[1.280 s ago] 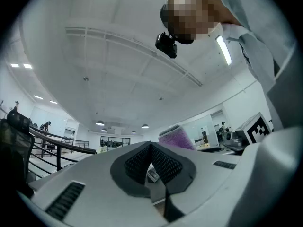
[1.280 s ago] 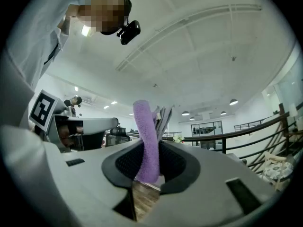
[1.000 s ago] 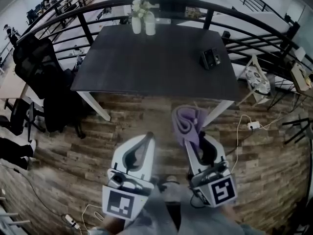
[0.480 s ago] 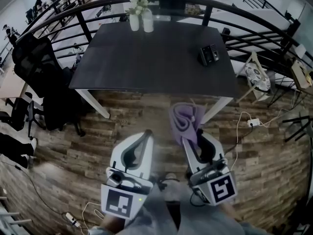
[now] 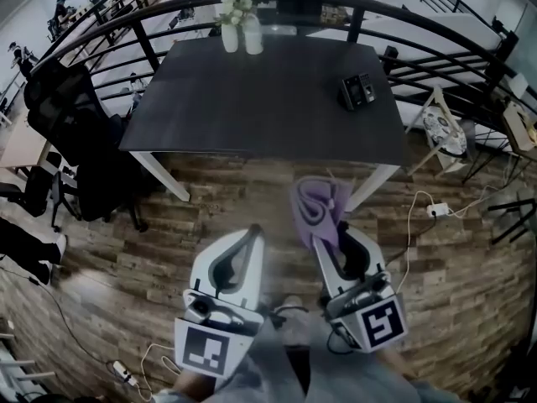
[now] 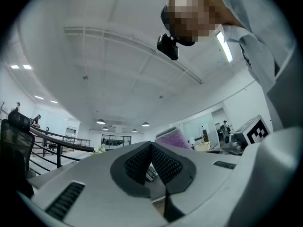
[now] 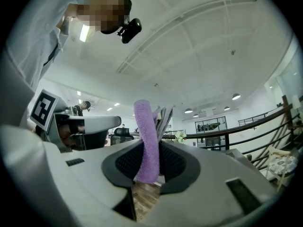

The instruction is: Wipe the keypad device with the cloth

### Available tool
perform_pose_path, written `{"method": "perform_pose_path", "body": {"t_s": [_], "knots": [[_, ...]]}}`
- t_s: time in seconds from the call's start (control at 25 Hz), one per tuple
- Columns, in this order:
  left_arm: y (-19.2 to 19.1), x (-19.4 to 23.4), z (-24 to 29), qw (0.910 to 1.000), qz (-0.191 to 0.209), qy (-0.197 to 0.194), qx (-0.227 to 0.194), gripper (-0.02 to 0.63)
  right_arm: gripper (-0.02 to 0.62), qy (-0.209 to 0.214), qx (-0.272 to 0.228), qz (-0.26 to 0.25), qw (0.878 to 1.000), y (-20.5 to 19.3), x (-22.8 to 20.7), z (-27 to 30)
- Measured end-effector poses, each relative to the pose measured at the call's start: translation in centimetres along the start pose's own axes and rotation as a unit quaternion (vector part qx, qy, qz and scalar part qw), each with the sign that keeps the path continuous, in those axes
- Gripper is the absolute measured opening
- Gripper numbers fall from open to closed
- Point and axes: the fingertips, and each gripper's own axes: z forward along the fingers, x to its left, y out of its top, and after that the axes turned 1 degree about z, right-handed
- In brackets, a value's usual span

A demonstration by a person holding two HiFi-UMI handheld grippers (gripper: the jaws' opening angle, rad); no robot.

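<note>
The keypad device (image 5: 358,91) stands on the dark table (image 5: 268,99), near its right edge. A folded purple cloth (image 5: 317,206) sticks up from my right gripper (image 5: 327,240), which is shut on it; in the right gripper view the cloth (image 7: 147,141) rises between the jaws. My left gripper (image 5: 252,238) is shut with nothing in it, its pads (image 6: 151,162) meeting. Both grippers hang low over the wooden floor, well short of the table. The cloth (image 6: 170,138) also shows in the left gripper view.
Two white vases with flowers (image 5: 237,30) stand at the table's far edge. A black office chair (image 5: 71,133) is left of the table. A curved black railing (image 5: 436,44) runs behind. Cables and a power strip (image 5: 436,211) lie on the floor at right.
The view has shifted slightly, the table sitting a little higher in frame than a second ago. Both grippers hold the same pose with the cloth still clamped.
</note>
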Motion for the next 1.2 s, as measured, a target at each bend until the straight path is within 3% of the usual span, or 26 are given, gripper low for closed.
{"method": "perform_pose_path", "body": {"t_s": [0.72, 1.2], "knots": [[-0.6, -2.8, 1.8, 0.999, 0.018, 0.041, 0.002, 0.012, 0.098, 0.011, 0.013, 0.01, 1.0, -1.8, -4.6, -2.8], [-2.4, -1.2, 7.3, 0.9999, 0.005, 0.004, -0.013, 0.012, 0.098, -0.02, 0.01, -0.013, 1.0, -2.2, -7.8, -0.3]]}}
